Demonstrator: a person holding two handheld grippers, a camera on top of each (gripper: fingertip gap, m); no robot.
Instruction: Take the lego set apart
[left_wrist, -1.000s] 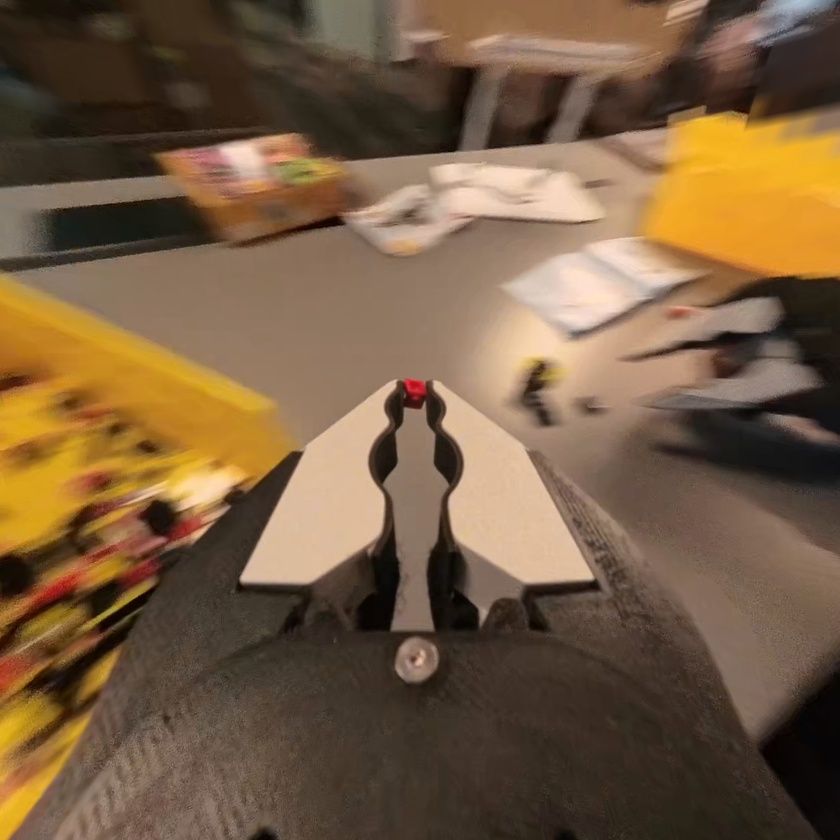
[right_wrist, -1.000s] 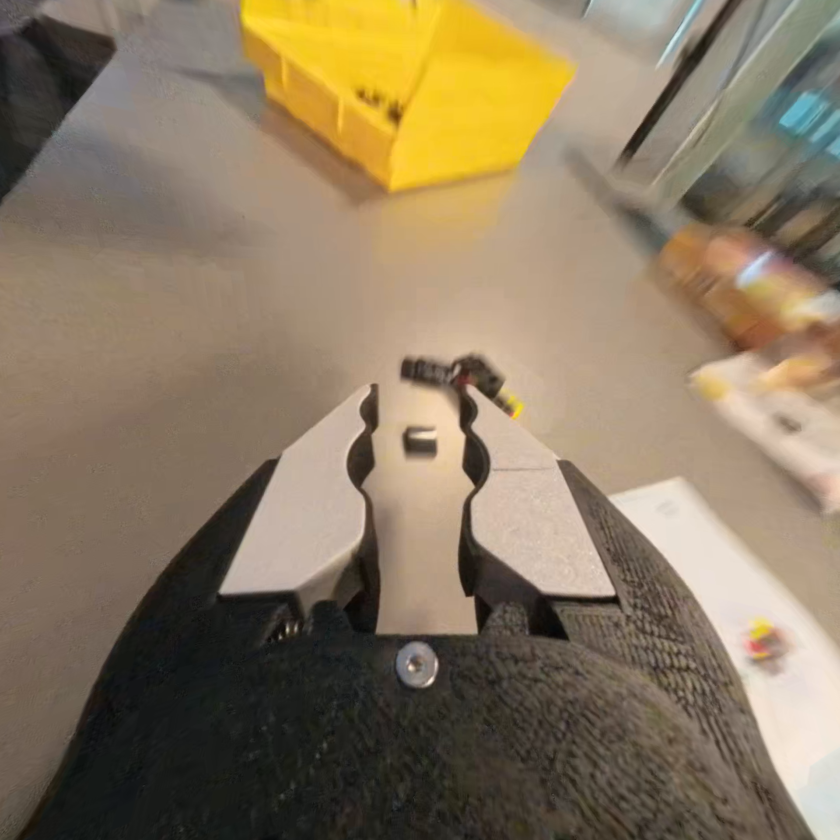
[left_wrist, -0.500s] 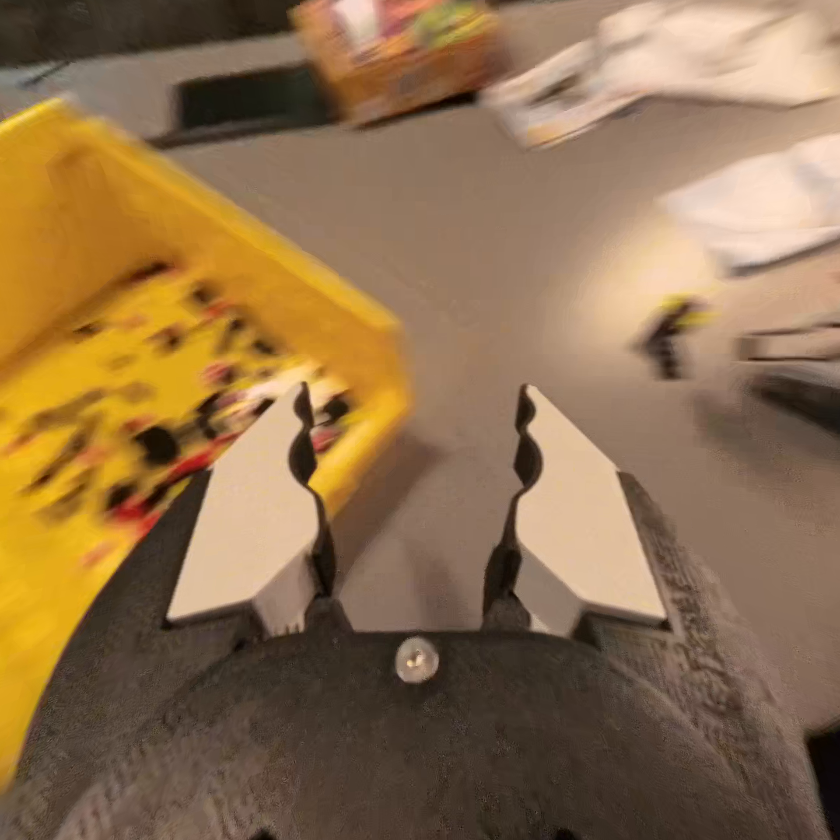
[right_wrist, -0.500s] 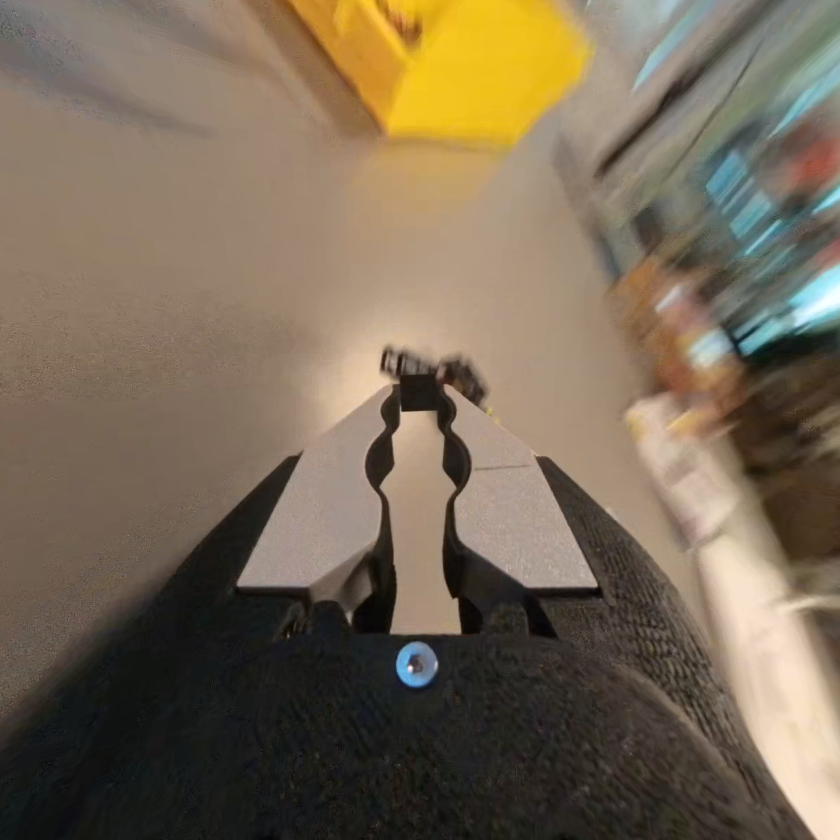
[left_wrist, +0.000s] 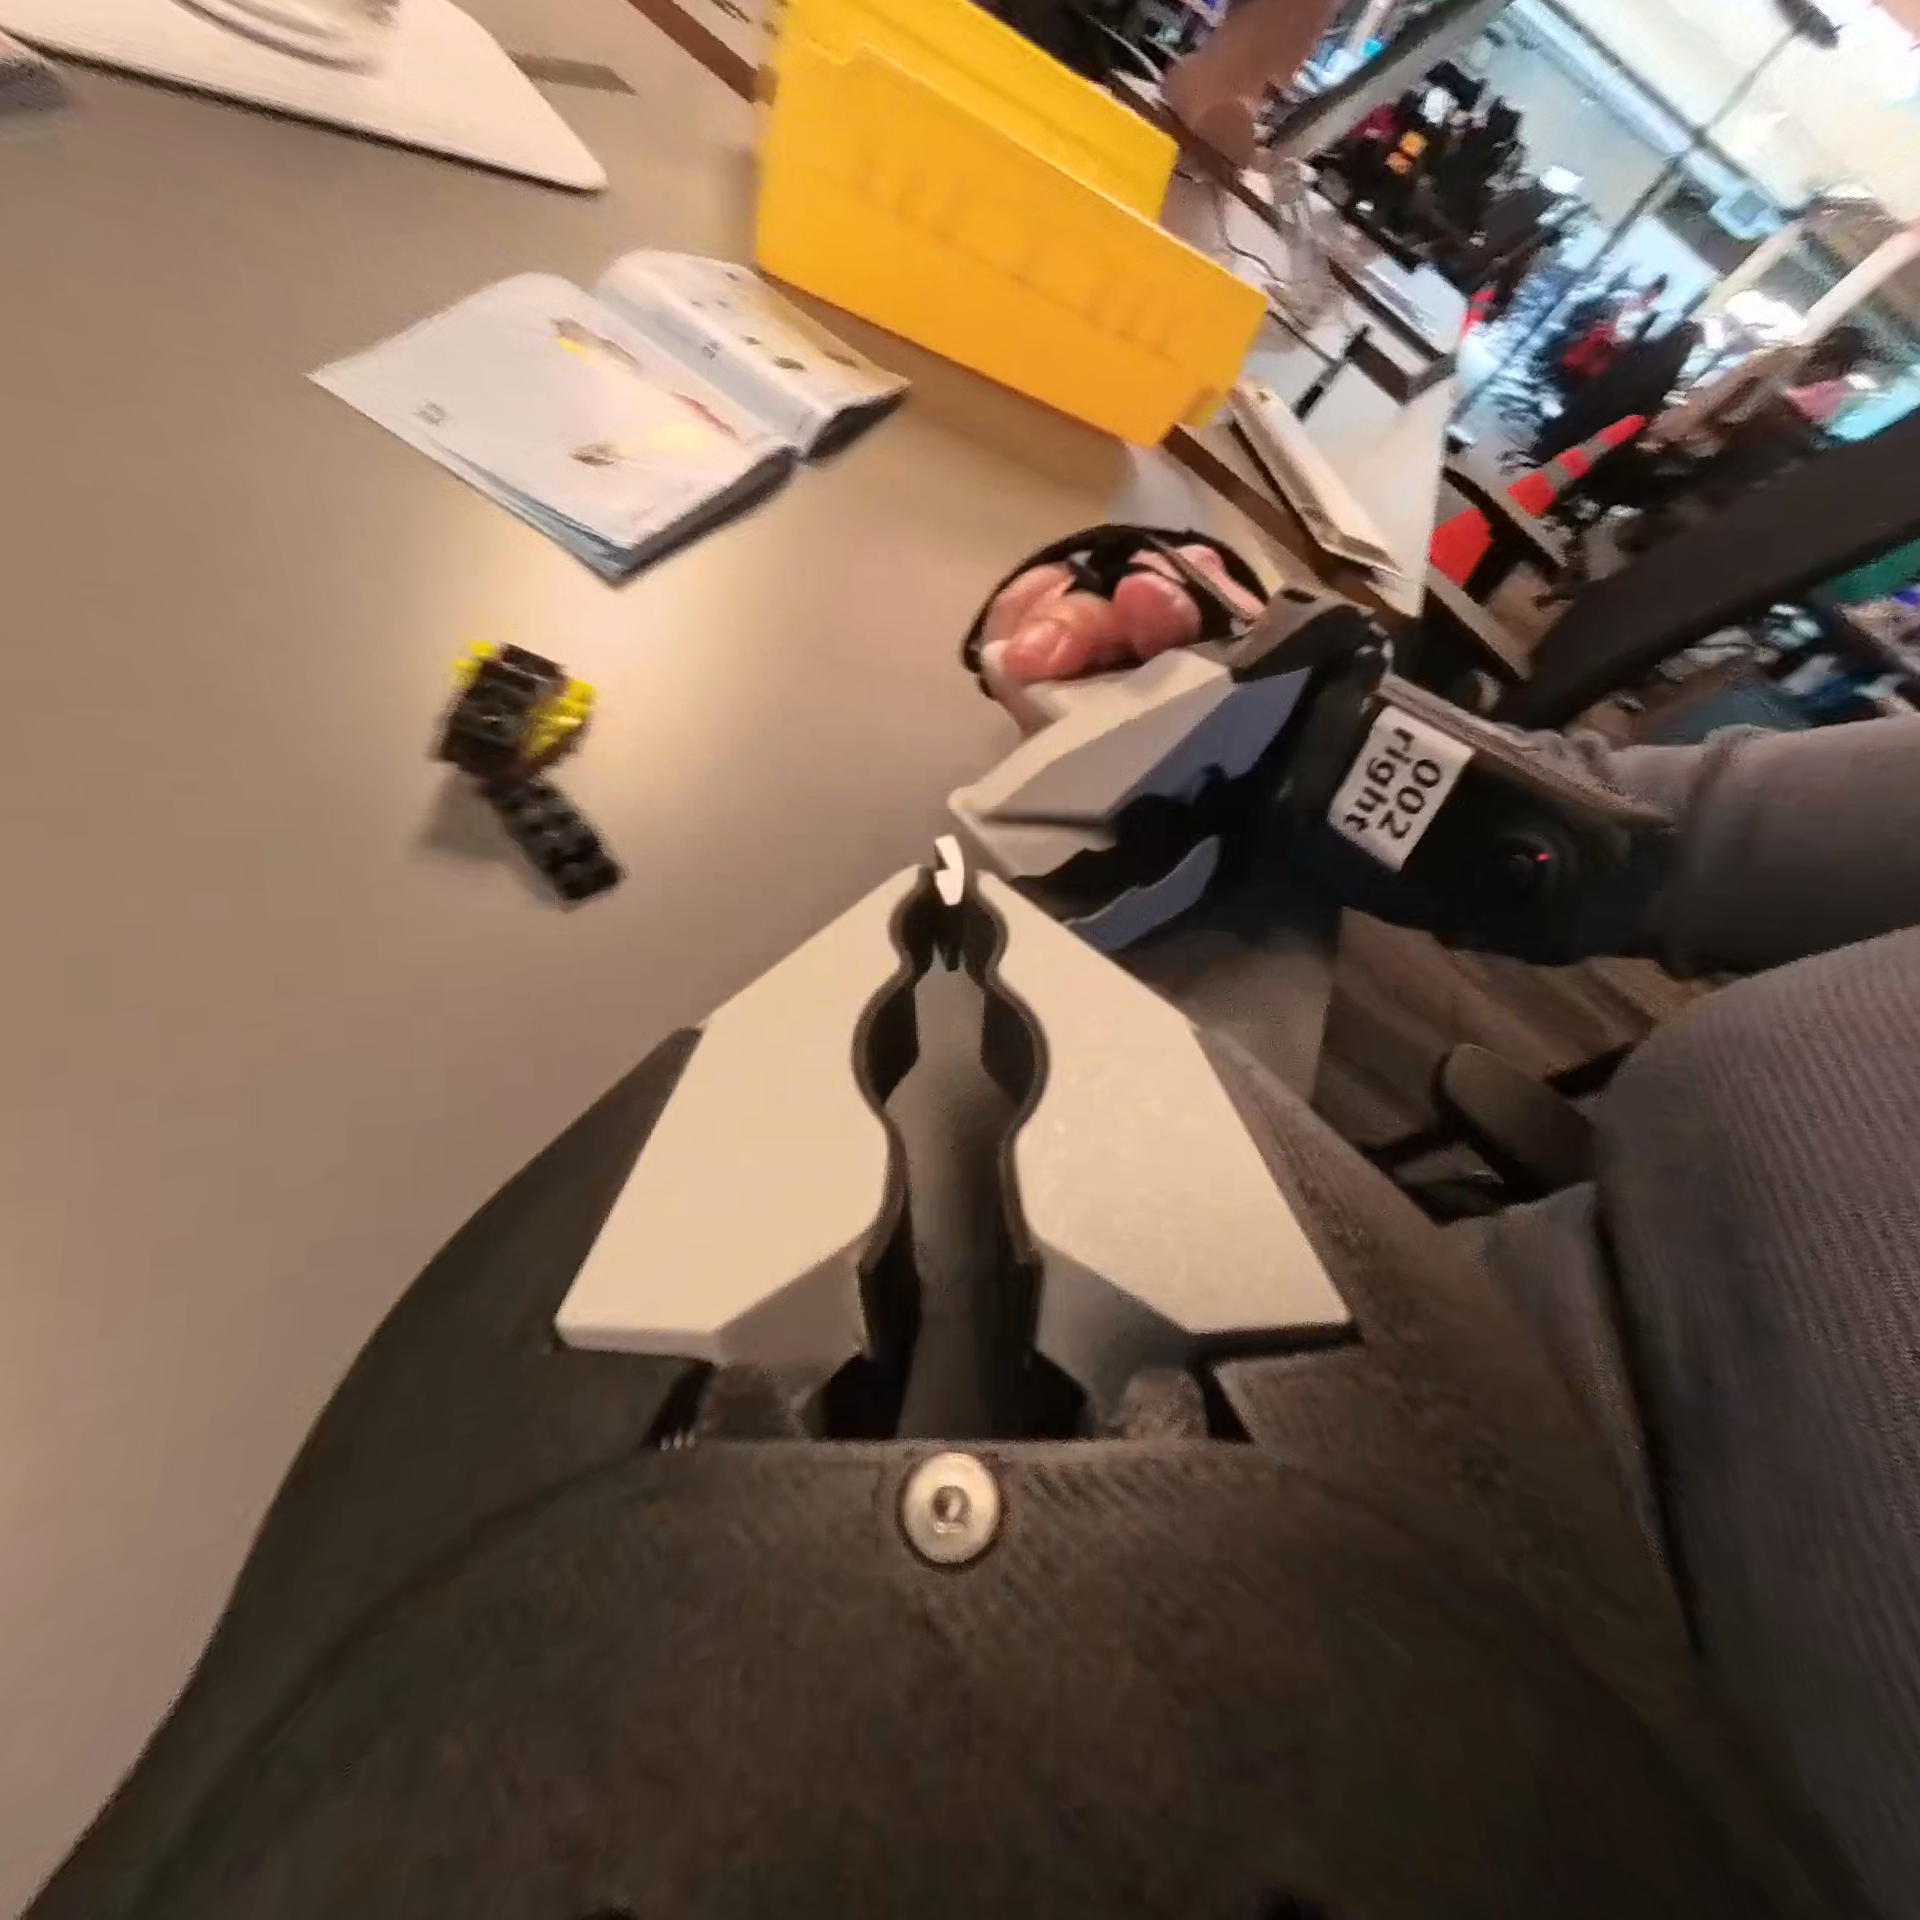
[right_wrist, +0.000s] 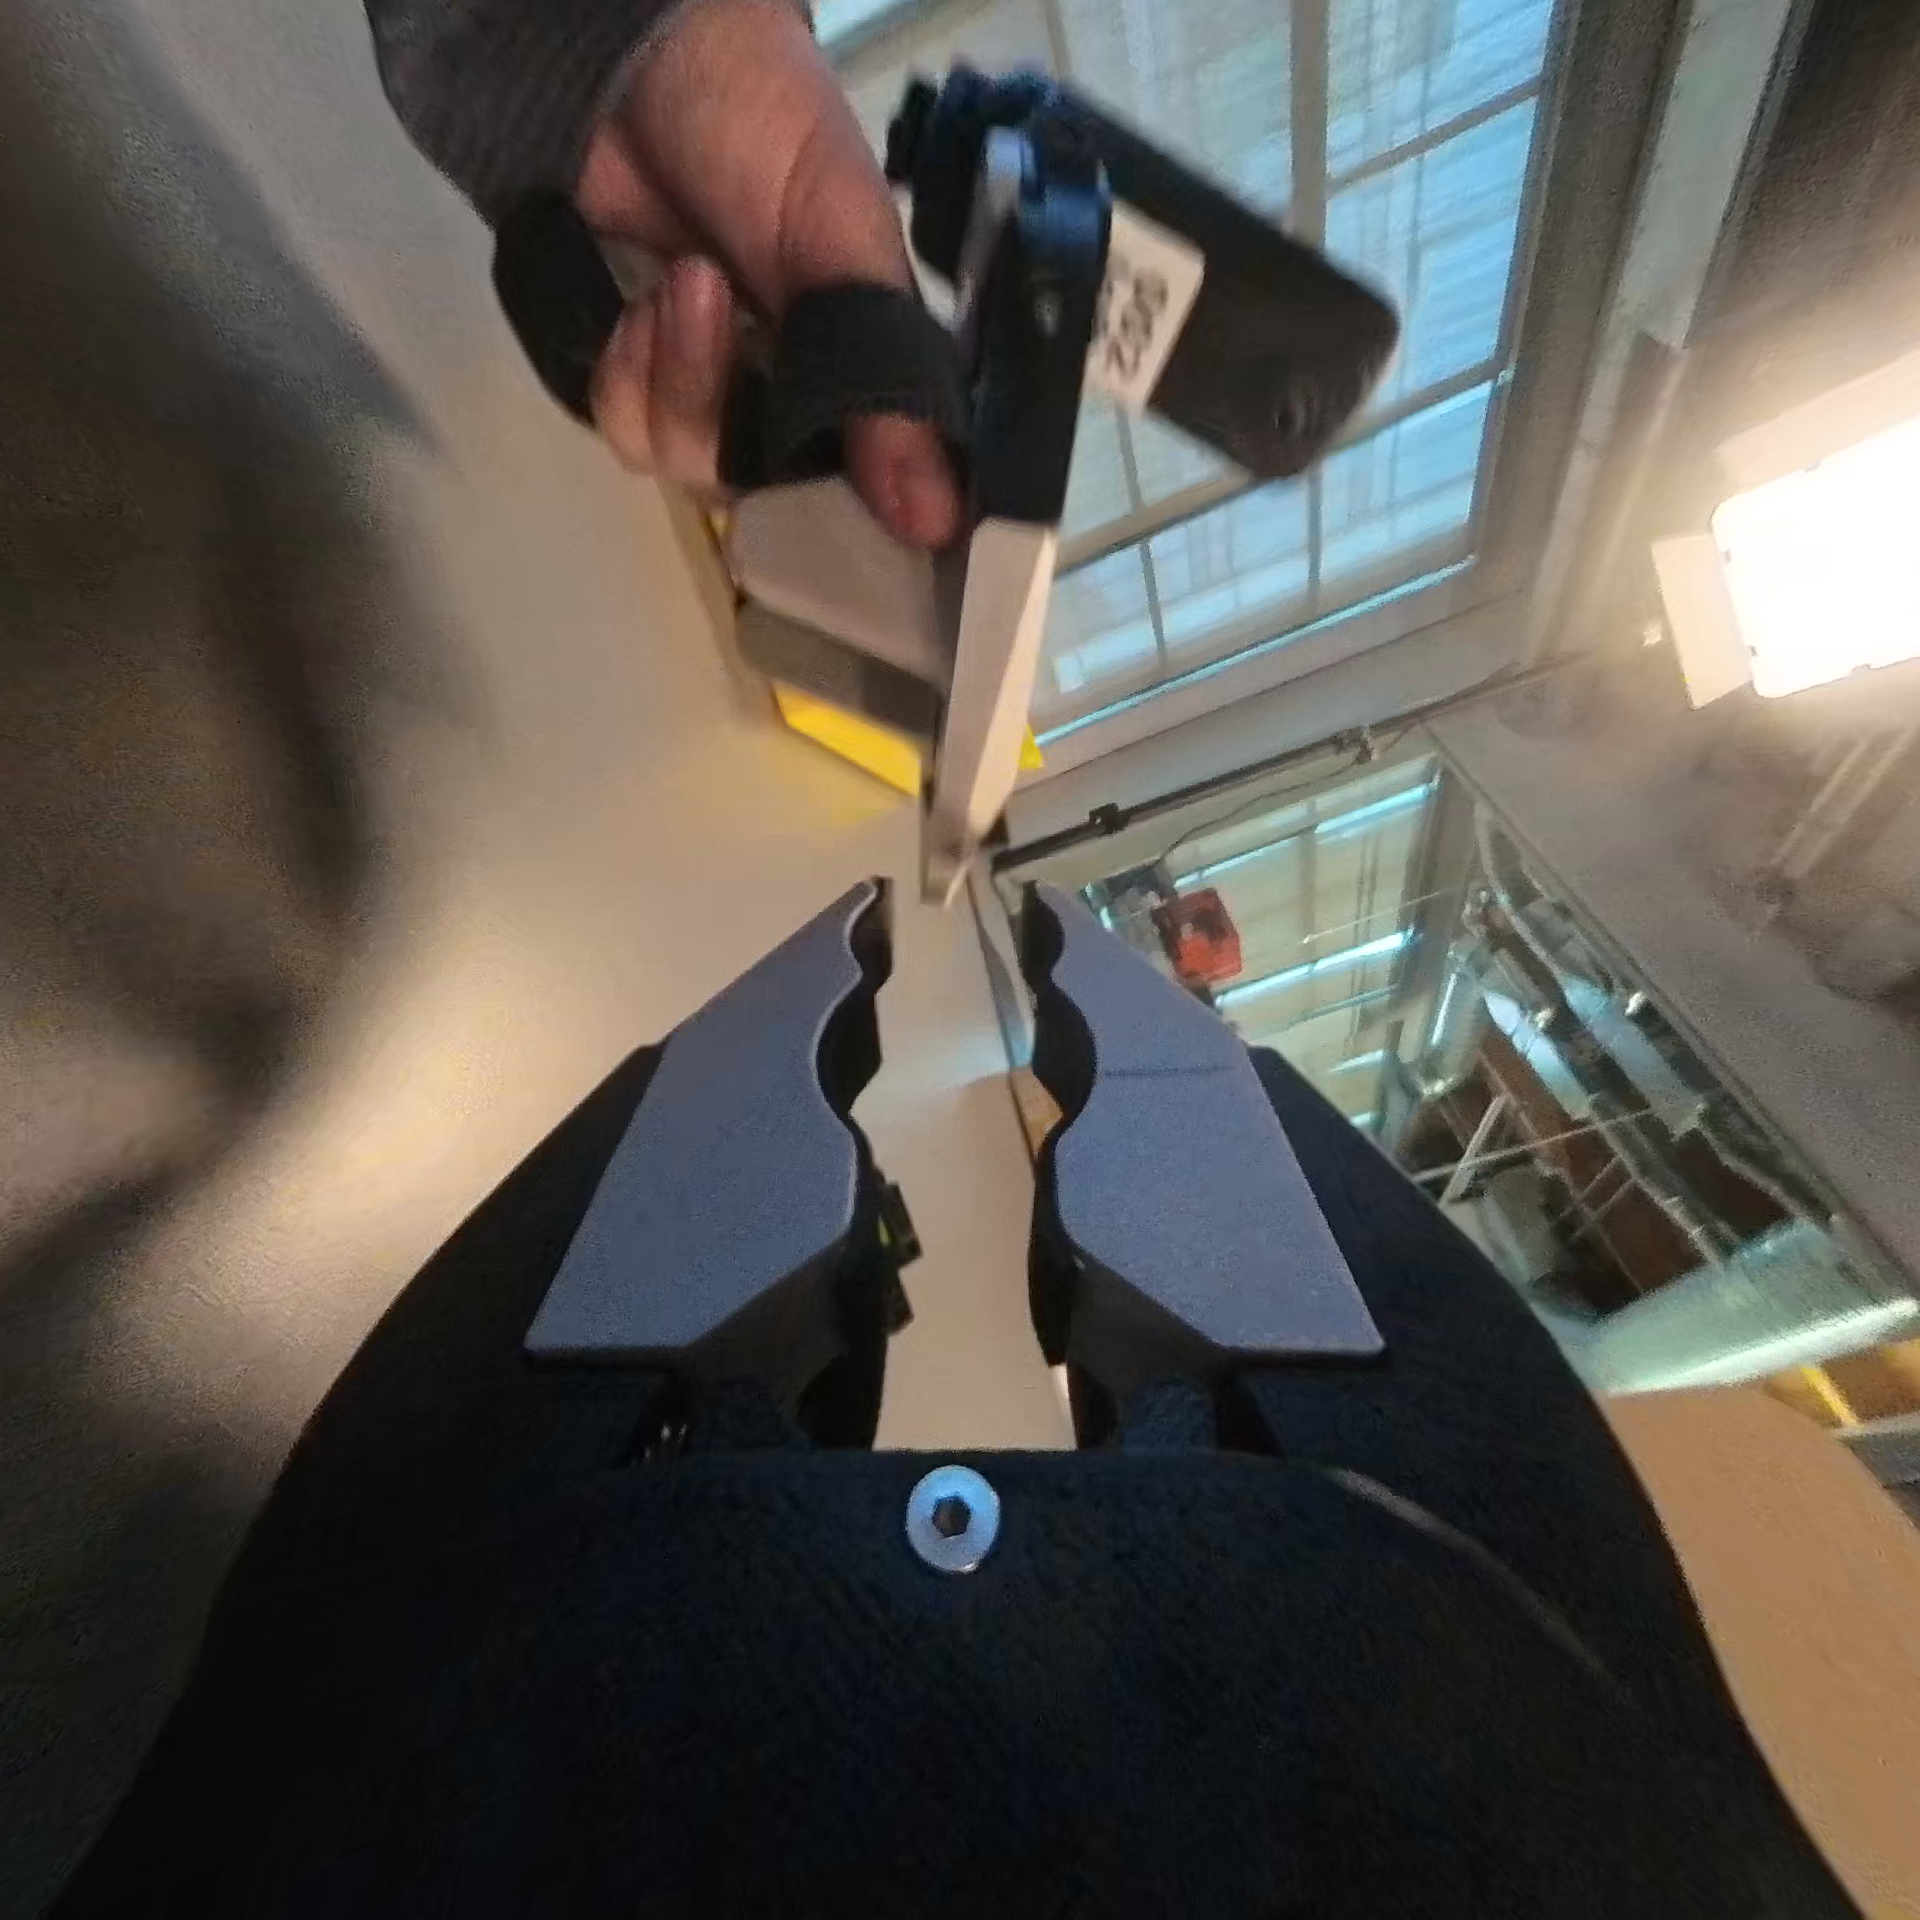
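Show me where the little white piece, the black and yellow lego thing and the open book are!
white piece (left_wrist: 947, 865), left wrist view, on its tip above the shut fingertips.
black and yellow lego model (left_wrist: 516, 714), left wrist view, on its black middle.
open booklet (left_wrist: 582, 405), left wrist view, on its left page.

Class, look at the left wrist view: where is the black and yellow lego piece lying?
The black and yellow lego piece lies on the table, left of the left gripper, below the open booklet.

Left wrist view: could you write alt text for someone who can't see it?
The left gripper, fingers nearly closed, pinches a small white piece at its tips, with the hand-held right gripper close beside it. On the grey table lie a black-and-yellow lego build, an open booklet and a yellow bin.
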